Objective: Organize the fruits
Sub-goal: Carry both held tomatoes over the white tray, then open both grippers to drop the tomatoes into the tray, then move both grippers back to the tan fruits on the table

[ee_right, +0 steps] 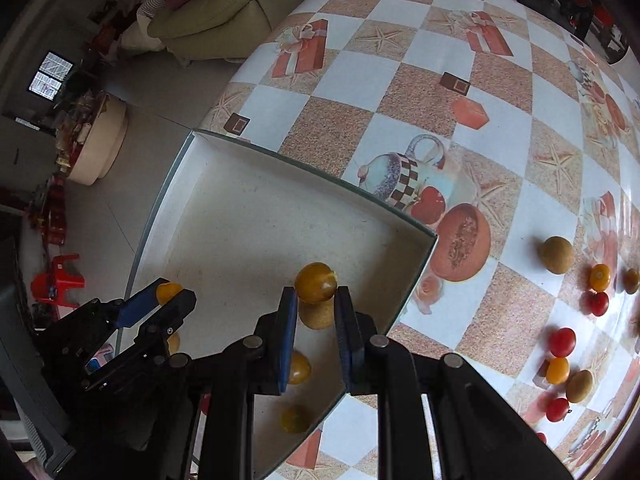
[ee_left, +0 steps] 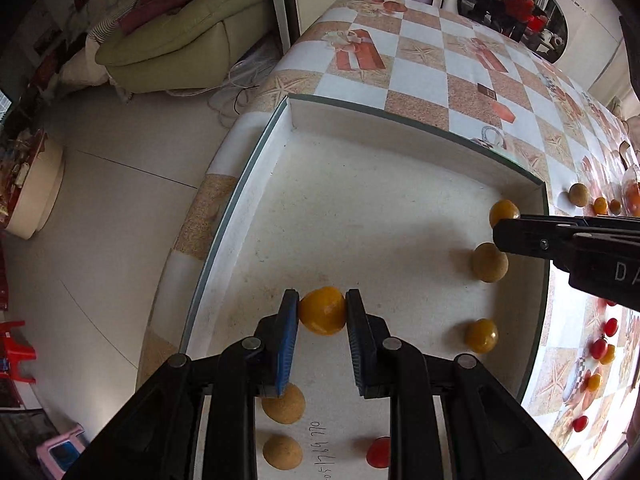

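Note:
A shallow white box (ee_left: 400,120) (ee_right: 416,240) sits on the checked tablecloth. My left gripper (ee_left: 322,304) is shut on a yellow cherry tomato (ee_left: 322,311) and holds it over the box floor; it also shows in the right wrist view (ee_right: 170,294). My right gripper (ee_right: 316,296) is shut on another yellow tomato (ee_right: 315,282) above the box's right side, over a tan longan (ee_right: 316,316); in the left wrist view its fingers (ee_left: 520,236) reach in from the right. Several yellow tomatoes (ee_left: 481,335), longans (ee_left: 489,262) and a red tomato (ee_left: 378,452) lie in the box.
Loose red tomatoes (ee_right: 562,342), yellow tomatoes (ee_right: 600,277) and longans (ee_right: 556,255) lie on the tablecloth right of the box. The table's left edge drops to a tiled floor with a green sofa (ee_left: 180,32) and a red stool (ee_right: 60,282). A washing machine (ee_left: 516,12) stands behind.

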Demonstrator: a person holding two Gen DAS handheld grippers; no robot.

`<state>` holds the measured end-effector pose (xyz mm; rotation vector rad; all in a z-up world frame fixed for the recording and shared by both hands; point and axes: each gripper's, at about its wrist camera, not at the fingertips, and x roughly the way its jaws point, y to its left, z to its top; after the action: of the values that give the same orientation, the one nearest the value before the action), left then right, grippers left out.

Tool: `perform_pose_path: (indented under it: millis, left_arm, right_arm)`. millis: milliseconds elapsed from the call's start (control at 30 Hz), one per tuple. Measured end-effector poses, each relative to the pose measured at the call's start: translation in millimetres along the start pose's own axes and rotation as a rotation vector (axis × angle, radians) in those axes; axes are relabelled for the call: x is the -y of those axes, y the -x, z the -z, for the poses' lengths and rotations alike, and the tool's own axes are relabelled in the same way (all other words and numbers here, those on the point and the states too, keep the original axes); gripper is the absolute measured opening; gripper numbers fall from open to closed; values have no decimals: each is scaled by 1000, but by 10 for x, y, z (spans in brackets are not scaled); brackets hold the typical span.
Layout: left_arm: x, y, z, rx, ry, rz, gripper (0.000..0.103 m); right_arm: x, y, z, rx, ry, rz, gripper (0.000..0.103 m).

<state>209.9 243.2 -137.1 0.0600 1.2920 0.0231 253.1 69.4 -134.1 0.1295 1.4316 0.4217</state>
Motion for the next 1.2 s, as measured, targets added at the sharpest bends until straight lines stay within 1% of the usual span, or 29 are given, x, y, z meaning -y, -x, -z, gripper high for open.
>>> perform_pose_path:
  millis: [100, 233, 300, 400, 467, 500, 533, 567, 600, 633, 667, 800, 833, 867, 967, 1067, 1200]
  left_arm:
    - [-14, -60, 3, -12, -12, -1, 25]
    - [-19, -105, 12, -22, -10, 6, 25]
    - [-3, -107, 11, -17, -27, 6, 25]
    - [39, -116, 9, -16, -48, -2, 26]
    - [52, -122, -2, -19, -48, 2, 29]
    - [57, -117, -1, -17, -46, 6, 48]
    - [59, -94, 7, -1, -43, -2, 74]
    - [61, -54, 17, 27, -42, -16, 81]
    - [65, -6, 26, 56, -45, -23, 82]
    - [67, 20, 31, 61, -49, -18, 82]
    - [64, 27, 34, 57, -54, -13, 82]
    - [54, 64, 78, 32, -62, -11, 82]
    - [54, 85, 96, 25, -61, -9, 82]
    - [50, 112, 118, 19, -62, -8, 82]
    - [111, 205, 190, 12, -81, -19, 82]
    - [229, 302, 280, 3, -110, -18, 82]
    - [461, 460, 392, 6, -168, 1, 82]
  right_arm:
    - [-32, -126, -97, -12, 10, 37, 21]
    - [-65, -291, -135, -40, 16, 65, 21]
    - [-97, -319, -135, -42, 24, 67, 23]
    - [-161, -347, -129, -42, 55, 91, 23]
    - [-174, -352, -128, -44, 61, 94, 23]
    - [-177, -344, -134, -48, 57, 89, 23]
    - [-170, -341, -136, -51, 52, 83, 24]
    - [-160, -333, -136, -55, 48, 77, 29]
    - [-155, -321, -141, -52, 45, 74, 33]
    - [-151, -295, -134, -45, 44, 73, 43]
    - [-124, -244, -113, -36, 44, 71, 52]
    - [-103, -56, -87, -2, 21, 34, 69]
    - [-99, 2, -77, 6, 11, 23, 78]
    - [-90, 61, -61, 16, 1, 13, 84]
    - [-27, 258, 20, 39, -28, 2, 85]
    - [87, 430, 154, 55, -61, 19, 85]
    - [411, 634, 416, 48, -137, 46, 85]
